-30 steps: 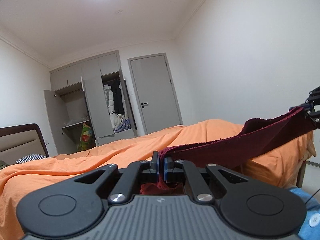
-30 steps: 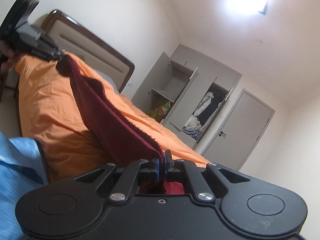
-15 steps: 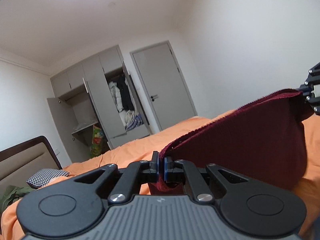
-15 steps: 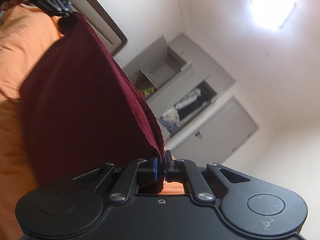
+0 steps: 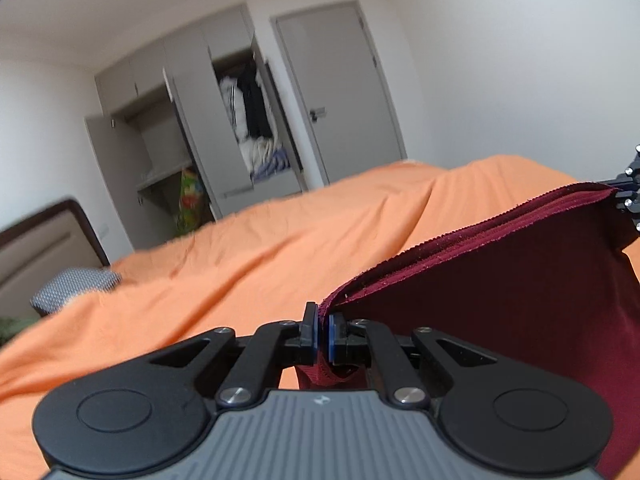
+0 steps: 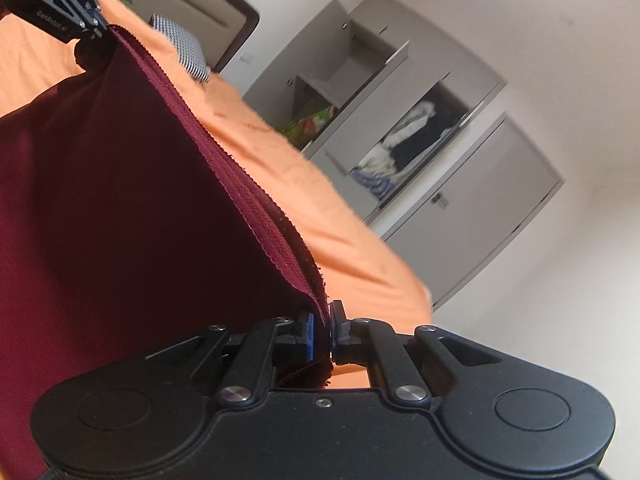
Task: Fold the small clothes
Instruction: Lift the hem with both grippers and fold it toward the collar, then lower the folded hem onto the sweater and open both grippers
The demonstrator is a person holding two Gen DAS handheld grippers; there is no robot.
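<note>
Both grippers are held up in the air, facing roughly the same way into the room, set apart side by side. The left gripper (image 5: 323, 334) has its two fingers pressed almost together, blue pads nipping a thin edge of the dark red garment (image 5: 500, 288) between them. The right gripper (image 6: 323, 330) is clamped the same way on the opposite corner, its view rolled strongly to one side, so that wrist is tilted. From the left wrist view, the right one shows only as a black tip at the far right edge. From the right wrist view, the left one sits at the upper left corner, fingers (image 6: 90, 20) closed on the cloth.
</note>
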